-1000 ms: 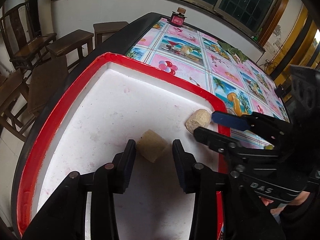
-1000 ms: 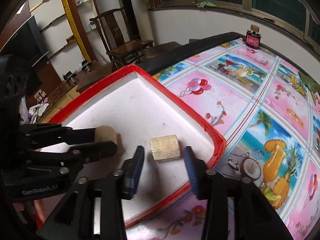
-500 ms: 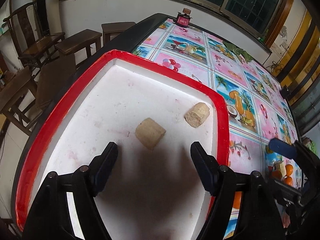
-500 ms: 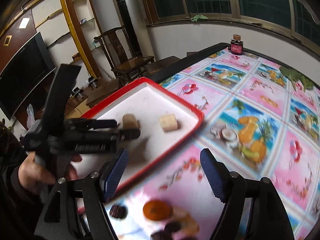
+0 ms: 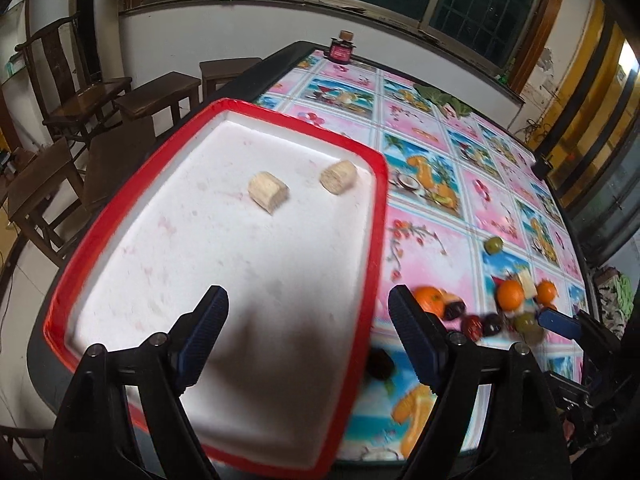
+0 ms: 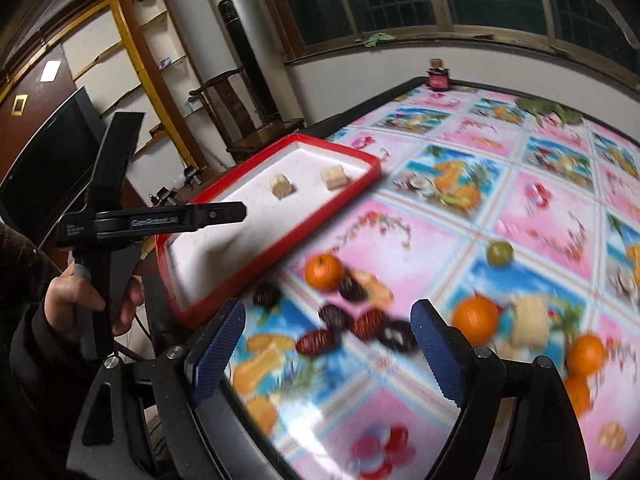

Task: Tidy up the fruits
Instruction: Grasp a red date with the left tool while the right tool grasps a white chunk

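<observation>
I had the left gripper [image 5: 308,336] over the near end of the red-rimmed tray [image 5: 376,216], fingers spread wide and holding nothing; two pale fruit chunks [image 5: 268,192] lay apart at its far end. Right of the tray, loose oranges [image 6: 325,272] and dark dates [image 6: 320,342] sat on the table [image 6: 540,208] below my right gripper [image 6: 326,344], its fingers likewise spread and bare.

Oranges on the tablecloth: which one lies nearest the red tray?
The orange just off the tray's long red rim, beside a dark date. The other oranges sit farther right.
</observation>
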Demonstrator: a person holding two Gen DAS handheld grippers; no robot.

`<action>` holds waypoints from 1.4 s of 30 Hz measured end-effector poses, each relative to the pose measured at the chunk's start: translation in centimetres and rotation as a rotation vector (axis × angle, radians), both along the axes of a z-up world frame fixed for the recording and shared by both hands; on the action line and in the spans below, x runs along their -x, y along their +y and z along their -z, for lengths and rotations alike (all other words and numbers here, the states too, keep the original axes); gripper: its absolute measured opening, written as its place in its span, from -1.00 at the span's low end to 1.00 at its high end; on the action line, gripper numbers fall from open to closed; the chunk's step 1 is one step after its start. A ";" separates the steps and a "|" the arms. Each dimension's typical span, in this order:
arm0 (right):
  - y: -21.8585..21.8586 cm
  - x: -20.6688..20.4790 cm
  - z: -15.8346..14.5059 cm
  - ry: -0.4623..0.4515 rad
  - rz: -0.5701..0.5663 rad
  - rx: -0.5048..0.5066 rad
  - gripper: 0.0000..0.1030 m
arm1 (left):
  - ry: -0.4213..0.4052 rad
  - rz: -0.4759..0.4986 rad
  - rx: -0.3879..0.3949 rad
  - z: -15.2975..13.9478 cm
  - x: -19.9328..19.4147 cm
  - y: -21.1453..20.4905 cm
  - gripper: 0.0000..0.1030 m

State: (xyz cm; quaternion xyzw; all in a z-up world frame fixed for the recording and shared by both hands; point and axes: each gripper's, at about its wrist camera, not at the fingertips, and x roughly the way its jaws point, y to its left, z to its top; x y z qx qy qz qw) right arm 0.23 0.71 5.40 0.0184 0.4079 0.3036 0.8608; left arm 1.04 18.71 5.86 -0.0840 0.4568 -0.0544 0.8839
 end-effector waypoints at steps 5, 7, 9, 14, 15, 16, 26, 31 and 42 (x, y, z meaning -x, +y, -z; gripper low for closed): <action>-2.1 2.3 0.6 -0.004 0.042 0.012 0.67 | -0.017 0.037 -0.007 -0.7 2.3 -1.9 0.61; -2.9 3.1 0.9 0.000 0.059 0.013 0.68 | -0.022 0.057 0.005 -1.0 3.1 -2.6 0.61; -3.8 3.7 1.1 0.007 0.079 0.009 0.68 | -0.021 0.083 0.011 -1.1 3.7 -3.4 0.61; -5.8 5.0 1.1 -0.004 0.134 0.017 0.68 | -0.012 0.167 -0.009 -0.7 4.6 -6.3 0.61; -6.1 5.1 1.1 -0.004 0.142 0.014 0.68 | -0.009 0.184 -0.018 -0.5 4.8 -7.0 0.61; -6.5 5.1 1.0 -0.004 0.152 0.013 0.68 | -0.005 0.202 -0.021 -0.3 4.9 -7.6 0.61; -8.4 3.5 2.2 0.036 0.240 0.091 0.13 | 0.046 0.260 0.016 2.6 5.1 -10.5 0.60; -9.1 2.5 3.4 0.076 0.296 0.111 0.04 | 0.047 0.269 0.000 3.1 4.7 -11.1 0.23; -9.3 0.9 4.9 0.106 0.319 0.141 -0.21 | 0.065 0.295 -0.039 4.4 2.9 -12.5 -0.31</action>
